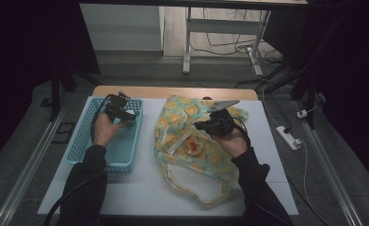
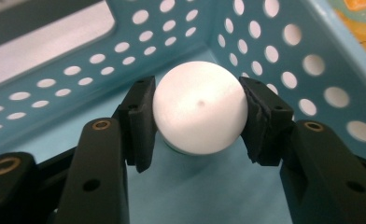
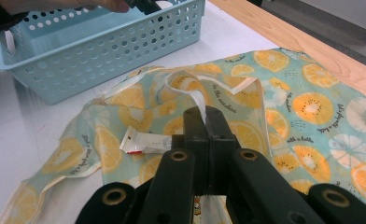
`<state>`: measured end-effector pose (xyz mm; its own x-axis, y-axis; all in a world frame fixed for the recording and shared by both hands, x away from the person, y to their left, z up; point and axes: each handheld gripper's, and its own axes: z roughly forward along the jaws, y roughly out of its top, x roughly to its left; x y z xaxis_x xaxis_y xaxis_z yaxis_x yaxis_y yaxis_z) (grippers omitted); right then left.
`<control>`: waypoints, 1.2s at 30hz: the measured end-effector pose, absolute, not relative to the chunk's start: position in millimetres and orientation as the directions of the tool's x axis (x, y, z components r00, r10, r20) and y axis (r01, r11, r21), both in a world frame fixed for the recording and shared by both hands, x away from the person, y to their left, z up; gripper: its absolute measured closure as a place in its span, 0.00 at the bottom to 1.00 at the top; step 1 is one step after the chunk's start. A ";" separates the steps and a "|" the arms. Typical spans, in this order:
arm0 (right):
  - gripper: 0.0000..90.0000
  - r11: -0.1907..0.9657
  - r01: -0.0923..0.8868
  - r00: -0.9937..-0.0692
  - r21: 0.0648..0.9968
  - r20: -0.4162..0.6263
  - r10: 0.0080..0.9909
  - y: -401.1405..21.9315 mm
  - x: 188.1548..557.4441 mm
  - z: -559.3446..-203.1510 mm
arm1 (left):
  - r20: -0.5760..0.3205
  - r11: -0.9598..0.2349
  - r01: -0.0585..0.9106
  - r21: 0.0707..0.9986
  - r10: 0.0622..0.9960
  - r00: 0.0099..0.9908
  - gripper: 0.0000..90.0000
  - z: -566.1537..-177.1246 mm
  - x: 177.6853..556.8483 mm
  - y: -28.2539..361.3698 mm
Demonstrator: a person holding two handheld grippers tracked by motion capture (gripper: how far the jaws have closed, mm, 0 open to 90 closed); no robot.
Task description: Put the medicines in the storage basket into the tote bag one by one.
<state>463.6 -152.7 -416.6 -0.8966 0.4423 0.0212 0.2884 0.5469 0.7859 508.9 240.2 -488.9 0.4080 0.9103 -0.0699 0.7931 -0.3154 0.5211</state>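
Left gripper fingers pinching smooth white round ball inside perforated light-blue plastic basket, near its far corner. Squeeze centrally, lift straight. Right gripper fingers clamped on citrus-print fabric bag strap.

Lab-like recording room: white work table, dark curtains, floor cables, power strip, desk frame behind.

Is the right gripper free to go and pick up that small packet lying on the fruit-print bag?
Probably not yet: the right gripper is shut on the bag's handle strip. The packet lies uncovered beside it, so it must let go first.
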 end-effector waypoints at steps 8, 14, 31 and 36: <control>0.99 0.545 0.291 -0.896 0.786 0.023 0.444 -152.8 463.7 -416.7 | -0.094 -0.301 0.780 0.548 0.905 0.415 0.56 -471.8 499.7 243.7; 0.99 0.548 0.294 -0.896 0.783 0.027 0.443 -152.5 463.9 -417.2 | -0.107 -0.308 0.767 0.563 0.893 0.438 0.56 -459.2 491.9 242.2; 0.99 0.543 0.292 -0.895 0.787 0.024 0.446 -152.9 464.2 -417.3 | -0.126 -0.345 0.721 0.601 0.850 0.511 0.56 -434.0 462.0 238.4; 0.99 0.542 0.290 -0.895 0.789 0.023 0.446 -153.1 463.8 -416.6 | -0.135 -0.355 0.709 0.609 0.835 0.534 0.56 -432.8 453.1 233.9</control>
